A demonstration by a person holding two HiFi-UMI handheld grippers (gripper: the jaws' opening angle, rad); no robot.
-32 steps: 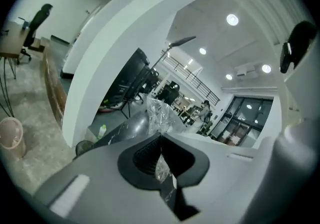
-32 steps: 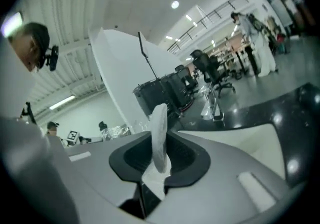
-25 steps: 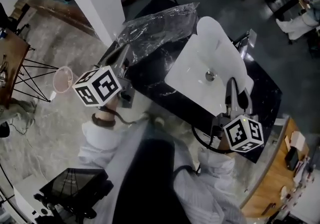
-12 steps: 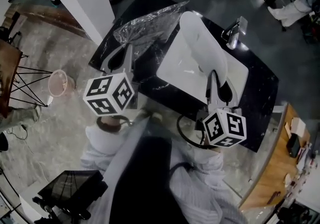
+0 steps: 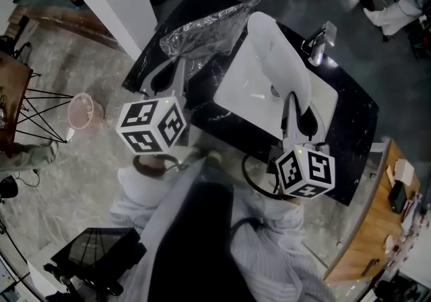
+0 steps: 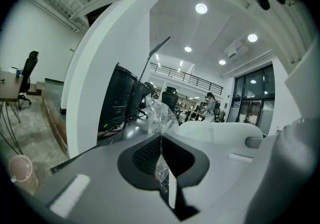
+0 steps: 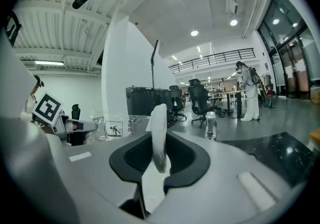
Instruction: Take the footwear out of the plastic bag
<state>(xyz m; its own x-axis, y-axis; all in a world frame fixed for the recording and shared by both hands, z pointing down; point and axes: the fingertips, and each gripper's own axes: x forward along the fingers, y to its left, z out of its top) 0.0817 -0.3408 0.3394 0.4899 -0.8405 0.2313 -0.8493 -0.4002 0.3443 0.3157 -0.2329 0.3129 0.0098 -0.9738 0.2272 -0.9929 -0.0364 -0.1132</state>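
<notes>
Extraction step for us right now. The left tongs (image 5: 172, 68) are clamped shut on a pinch of the clear plastic bag (image 5: 202, 31), and the right tongs (image 5: 296, 110) are closed on the near end of the white slipper (image 5: 269, 44). The slipper hangs over the sink (image 5: 236, 92) set in the black counter (image 5: 353, 135). Its rounded far end is just beside the bag's mouth, so we reckon it's out, or very nearly. Its long axis runs from the right tongs away toward the bag, and the right gripper view shows it edge-on as a thin upright strip. Next we'd pull the tongs further apart along that axis, bag kept pinned, until the tip is clearly free.
</notes>
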